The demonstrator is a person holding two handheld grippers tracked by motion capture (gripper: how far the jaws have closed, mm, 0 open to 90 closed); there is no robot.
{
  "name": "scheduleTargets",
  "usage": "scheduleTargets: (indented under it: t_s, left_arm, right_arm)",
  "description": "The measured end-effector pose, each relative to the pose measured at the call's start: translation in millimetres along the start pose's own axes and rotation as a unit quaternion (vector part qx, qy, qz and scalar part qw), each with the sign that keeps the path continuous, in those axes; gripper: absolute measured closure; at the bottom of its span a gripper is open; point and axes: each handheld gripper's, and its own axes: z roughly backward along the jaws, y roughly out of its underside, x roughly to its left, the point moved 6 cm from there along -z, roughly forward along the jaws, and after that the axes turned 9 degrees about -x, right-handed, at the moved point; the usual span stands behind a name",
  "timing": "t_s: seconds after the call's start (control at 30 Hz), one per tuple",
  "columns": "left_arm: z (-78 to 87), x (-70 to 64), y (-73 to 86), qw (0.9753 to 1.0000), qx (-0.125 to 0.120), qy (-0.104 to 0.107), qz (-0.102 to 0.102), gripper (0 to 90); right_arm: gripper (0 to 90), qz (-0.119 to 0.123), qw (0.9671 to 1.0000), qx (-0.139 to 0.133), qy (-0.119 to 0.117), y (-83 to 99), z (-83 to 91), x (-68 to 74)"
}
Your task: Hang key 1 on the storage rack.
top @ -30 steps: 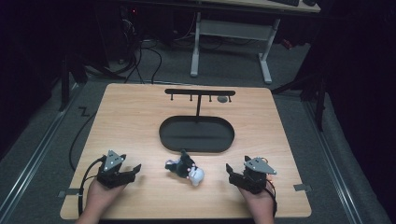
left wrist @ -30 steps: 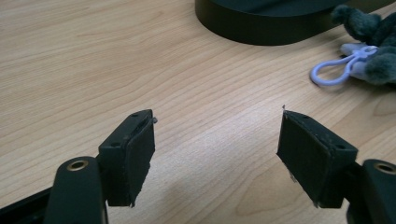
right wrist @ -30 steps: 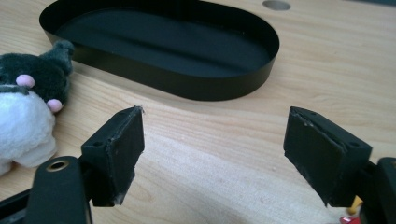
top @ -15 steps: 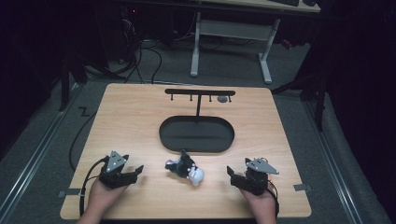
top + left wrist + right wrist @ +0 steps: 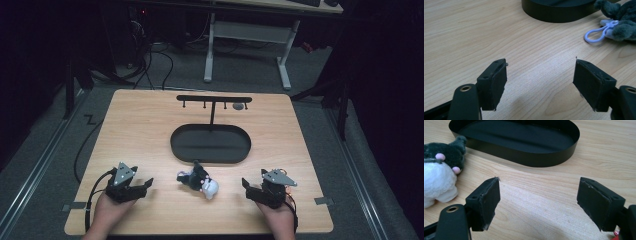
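While the grey-and-white plush toy with lilac clip (image 5: pixel 198 182) lies untouched between them, left gripper (image 5: pixel 141 186) and right gripper (image 5: pixel 248 188) rest spread wide, flanking it, seemingly poised to grasp

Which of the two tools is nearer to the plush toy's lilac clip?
The left tool: the lilac clip lies on the plush toy's side facing it.

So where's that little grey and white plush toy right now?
In the high view the small grey and white plush toy lies on the wooden table, just in front of the black oval tray, between both grippers.
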Motion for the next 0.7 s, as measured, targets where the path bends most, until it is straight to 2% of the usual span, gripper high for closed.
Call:
scheduleTargets:
  t_s: [0.27,0.47,0.57,0.7]
  left_arm:
    - [0.1,-0.6,-0.4,1.0000,0.000,-0.002,-0.005,26.6]
    - [1.0,-1.0,-1.0,1.0000,-0.002,0.000,-0.004,26.5]
    - [1.1,-1.8,-1.2,1.0000,-0.001,0.003,-0.004,26.3]
    - [0.4,-3.6,-1.0,1.0000,0.004,0.005,-0.005,25.7]
  right_arm:
    - [17.4,0.002,1.0000,-0.001,-0.002,1.0,-0.2,-1.0]
    - [15.8,-0.013,0.9999,0.005,-0.008,-1.0,1.0,-0.3]
    - [14.8,-0.009,0.9998,0.013,-0.010,-0.9,0.9,1.2]
    - [12.4,0.008,0.9995,0.028,-0.008,1.8,-1.3,2.4]
